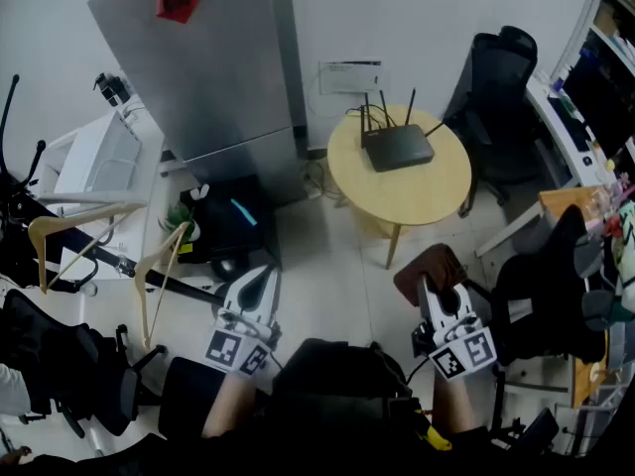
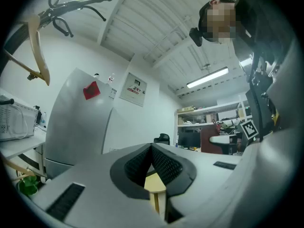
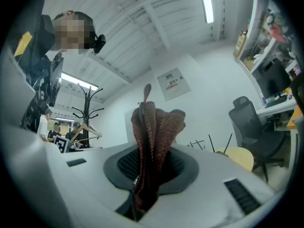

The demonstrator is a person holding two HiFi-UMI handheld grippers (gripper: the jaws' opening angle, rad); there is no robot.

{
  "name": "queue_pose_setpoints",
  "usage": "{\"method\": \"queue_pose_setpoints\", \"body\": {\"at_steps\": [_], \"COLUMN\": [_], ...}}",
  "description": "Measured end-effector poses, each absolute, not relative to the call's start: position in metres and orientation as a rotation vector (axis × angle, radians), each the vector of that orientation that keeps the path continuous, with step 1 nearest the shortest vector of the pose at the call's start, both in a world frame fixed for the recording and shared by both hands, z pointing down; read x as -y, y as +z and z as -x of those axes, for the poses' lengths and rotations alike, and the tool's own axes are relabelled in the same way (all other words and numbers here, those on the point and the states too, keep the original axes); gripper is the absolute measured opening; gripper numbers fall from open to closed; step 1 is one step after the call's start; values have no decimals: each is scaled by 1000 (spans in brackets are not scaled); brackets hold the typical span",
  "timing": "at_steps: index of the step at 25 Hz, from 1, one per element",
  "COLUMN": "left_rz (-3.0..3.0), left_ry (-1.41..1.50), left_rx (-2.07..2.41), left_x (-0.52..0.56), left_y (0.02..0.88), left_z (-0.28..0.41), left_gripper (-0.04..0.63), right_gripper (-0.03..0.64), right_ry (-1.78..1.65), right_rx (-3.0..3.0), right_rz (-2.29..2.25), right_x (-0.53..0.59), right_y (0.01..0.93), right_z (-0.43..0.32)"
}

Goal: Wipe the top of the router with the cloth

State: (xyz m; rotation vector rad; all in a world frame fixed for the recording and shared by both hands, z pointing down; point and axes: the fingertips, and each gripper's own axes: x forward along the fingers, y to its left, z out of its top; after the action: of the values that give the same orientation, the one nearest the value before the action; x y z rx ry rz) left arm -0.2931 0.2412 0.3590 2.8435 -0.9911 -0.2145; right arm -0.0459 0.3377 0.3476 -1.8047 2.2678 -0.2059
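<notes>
The black router with its upright antennas lies on a round yellow table far ahead in the head view. My right gripper is held low near my body, shut on a brown knitted cloth. In the right gripper view the cloth bunches up between the jaws of the right gripper and hides them. The router antennas and the table show small at the right. My left gripper is also low. In the left gripper view, its pads meet at the tips with nothing held.
A silver fridge stands left of the table. A black office chair sits behind the table and another is close on my right. A coat rack with wooden hangers is at the left, and a desk at the right.
</notes>
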Motion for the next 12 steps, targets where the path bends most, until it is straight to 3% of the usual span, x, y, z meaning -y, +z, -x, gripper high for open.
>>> {"method": "queue_pose_setpoints", "body": {"at_steps": [12], "left_rz": [-2826], "left_ry": [-176], "left_rx": [945], "left_x": [-213], "left_y": [370], "left_z": [308], "left_gripper": [-2], "right_gripper": [71], "right_ry": [-210], "right_rx": [-2266], "right_rz": [1812], "right_x": [-307], "right_y": [342], "right_z": [76]}}
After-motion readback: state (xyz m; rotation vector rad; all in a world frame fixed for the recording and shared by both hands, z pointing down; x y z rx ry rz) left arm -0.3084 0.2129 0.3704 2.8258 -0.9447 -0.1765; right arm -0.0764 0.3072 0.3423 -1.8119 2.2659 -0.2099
